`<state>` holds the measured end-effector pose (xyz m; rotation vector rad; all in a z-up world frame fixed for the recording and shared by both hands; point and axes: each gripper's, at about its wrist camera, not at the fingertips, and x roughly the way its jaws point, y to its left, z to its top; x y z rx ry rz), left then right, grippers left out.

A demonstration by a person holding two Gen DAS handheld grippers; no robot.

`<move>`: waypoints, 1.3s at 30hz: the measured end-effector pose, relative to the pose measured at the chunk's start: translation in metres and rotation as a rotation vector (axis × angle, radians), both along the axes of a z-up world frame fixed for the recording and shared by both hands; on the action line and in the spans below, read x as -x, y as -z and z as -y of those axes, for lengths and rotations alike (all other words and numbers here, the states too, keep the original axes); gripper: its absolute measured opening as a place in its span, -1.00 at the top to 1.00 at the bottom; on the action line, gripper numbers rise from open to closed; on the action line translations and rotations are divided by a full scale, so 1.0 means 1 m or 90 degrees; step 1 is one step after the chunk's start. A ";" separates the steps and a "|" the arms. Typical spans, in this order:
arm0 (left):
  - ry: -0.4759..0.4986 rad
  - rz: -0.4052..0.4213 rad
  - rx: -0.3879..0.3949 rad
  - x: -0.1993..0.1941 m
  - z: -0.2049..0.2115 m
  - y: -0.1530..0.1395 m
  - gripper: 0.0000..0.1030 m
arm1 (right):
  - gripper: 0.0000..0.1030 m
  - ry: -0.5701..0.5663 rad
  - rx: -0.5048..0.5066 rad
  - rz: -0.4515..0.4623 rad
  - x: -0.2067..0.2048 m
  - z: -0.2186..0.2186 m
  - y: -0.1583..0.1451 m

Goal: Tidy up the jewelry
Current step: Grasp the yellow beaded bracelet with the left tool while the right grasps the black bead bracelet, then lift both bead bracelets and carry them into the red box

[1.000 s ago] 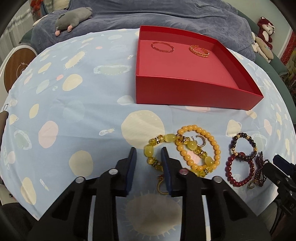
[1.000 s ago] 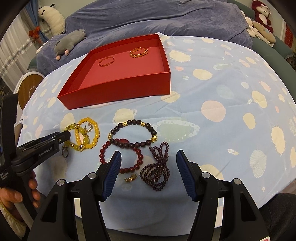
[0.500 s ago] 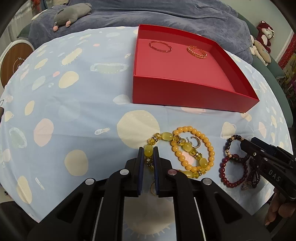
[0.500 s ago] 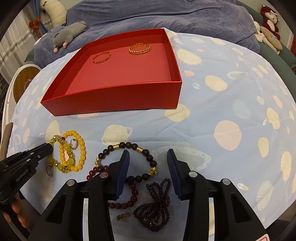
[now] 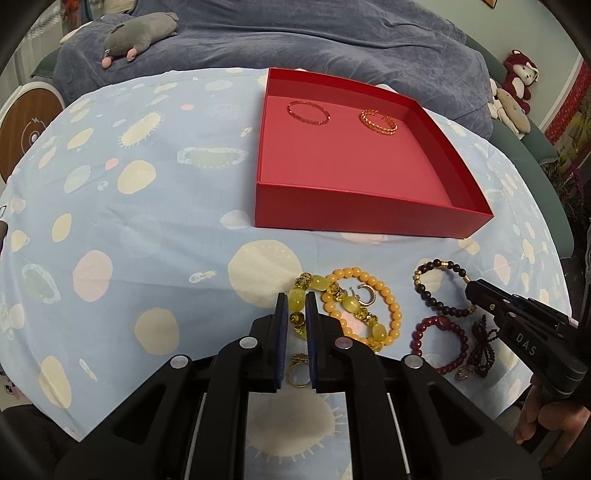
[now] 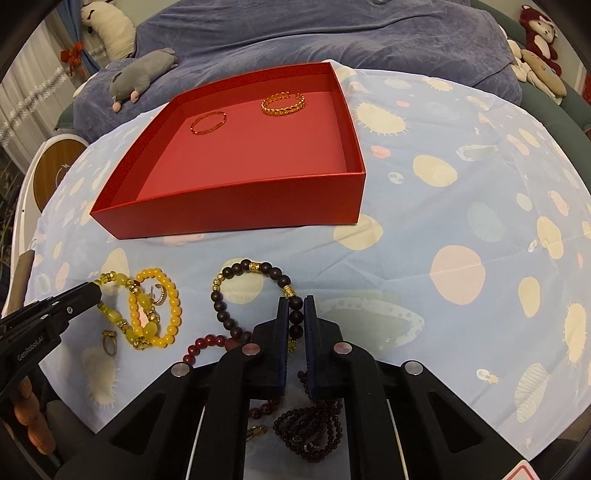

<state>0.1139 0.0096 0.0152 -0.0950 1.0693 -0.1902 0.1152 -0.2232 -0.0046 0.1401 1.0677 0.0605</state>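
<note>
My left gripper [image 5: 295, 306] is shut on the yellow-green stone bracelet [image 5: 317, 284], which lies on the cloth and overlaps an orange bead bracelet [image 5: 373, 280]. My right gripper [image 6: 296, 310] is shut on the dark bead bracelet [image 6: 236, 269], which also lies on the cloth. A red bead bracelet [image 5: 439, 325], a dark garnet strand [image 6: 310, 424], a gold ring [image 5: 297, 376] and a small hoop earring [image 5: 365, 295] lie beside them. The red box [image 5: 369, 218] behind holds a thin red bangle [image 5: 308, 112] and a gold chain bangle [image 5: 378, 122].
The round table has a light blue spotted cloth [image 5: 129, 221]. A blue sofa cover [image 5: 332, 40] with a grey plush toy [image 5: 136, 35] lies behind it. Red and beige plush toys [image 5: 517, 85] sit at the far right. A round wooden stool [image 5: 26, 129] stands at the left.
Both grippers were open a second ago. Each moved forward and closed: the left on the yellow-green bracelet, the right on the dark bead bracelet.
</note>
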 end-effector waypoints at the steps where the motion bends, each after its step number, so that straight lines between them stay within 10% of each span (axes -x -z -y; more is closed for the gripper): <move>1: 0.002 0.003 0.004 0.001 0.001 -0.003 0.82 | 0.85 0.000 -0.003 0.004 0.001 0.000 -0.004; 18: 0.087 0.060 0.047 0.005 0.026 -0.089 0.82 | 0.85 -0.015 -0.034 0.076 0.010 0.005 -0.083; 27: 0.133 0.098 0.084 -0.054 0.050 -0.132 0.82 | 0.85 -0.048 -0.050 0.118 -0.052 0.000 -0.124; 39: 0.111 0.024 0.169 -0.168 0.054 -0.075 0.82 | 0.85 -0.051 -0.102 0.068 -0.163 -0.014 -0.076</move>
